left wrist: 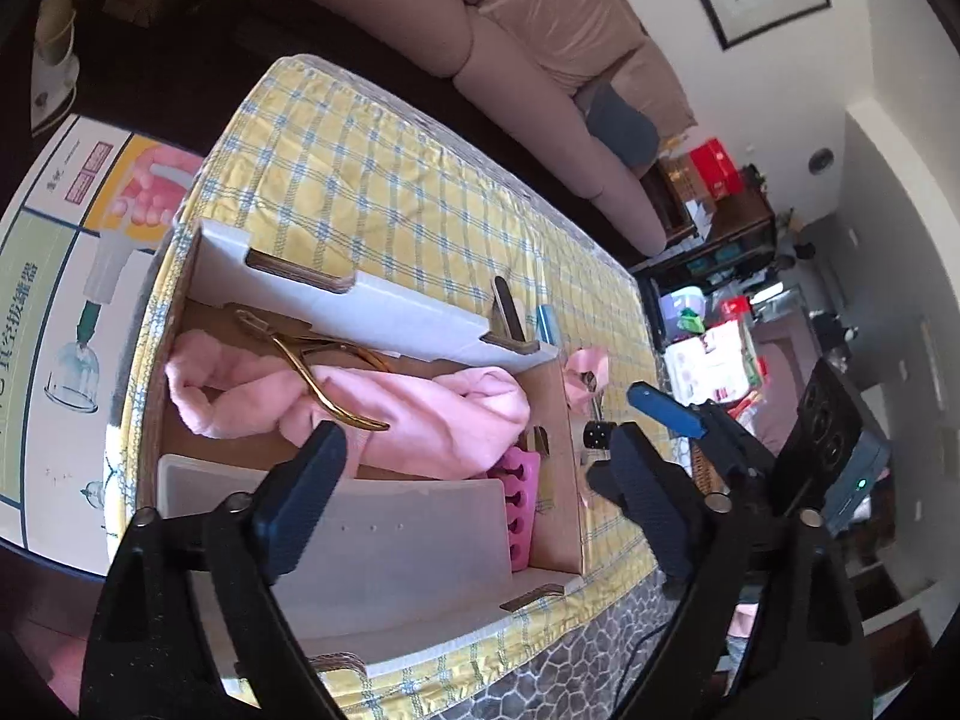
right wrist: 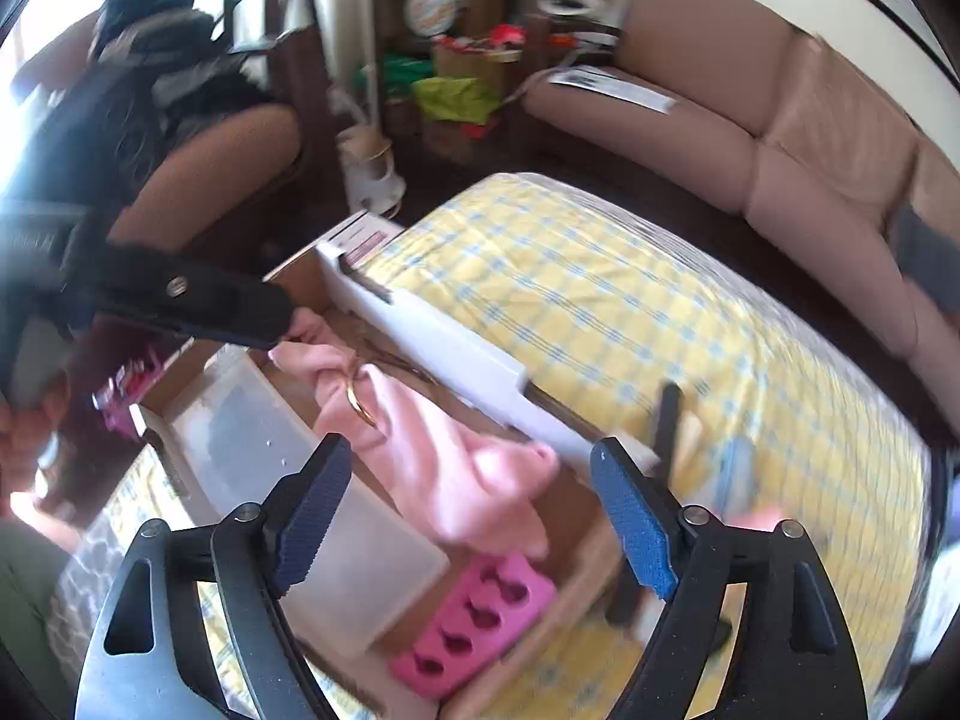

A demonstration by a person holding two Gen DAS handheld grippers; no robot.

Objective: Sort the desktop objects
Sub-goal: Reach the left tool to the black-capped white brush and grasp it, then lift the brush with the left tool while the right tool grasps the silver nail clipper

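An open cardboard box (left wrist: 384,309) sits on a yellow checked cloth. It holds a pink towel (left wrist: 420,408), gold nippers (left wrist: 318,366) on the towel, a pink toe separator (left wrist: 522,504) and a frosted plastic case (left wrist: 372,534). My left gripper (left wrist: 480,468) is open and empty above the box's near side. My right gripper (right wrist: 474,498) is open and empty above the towel (right wrist: 456,468), with the toe separator (right wrist: 474,624) and plastic case (right wrist: 288,480) below it. The right gripper's blue finger also shows in the left wrist view (left wrist: 666,408).
On the cloth beyond the box lie a dark nail file (left wrist: 510,312), a blue block (left wrist: 547,324), a small pink item (left wrist: 585,378) and a black cube (left wrist: 597,435). A beige sofa (left wrist: 540,60) stands behind. A printed carton (left wrist: 66,312) lies at the left.
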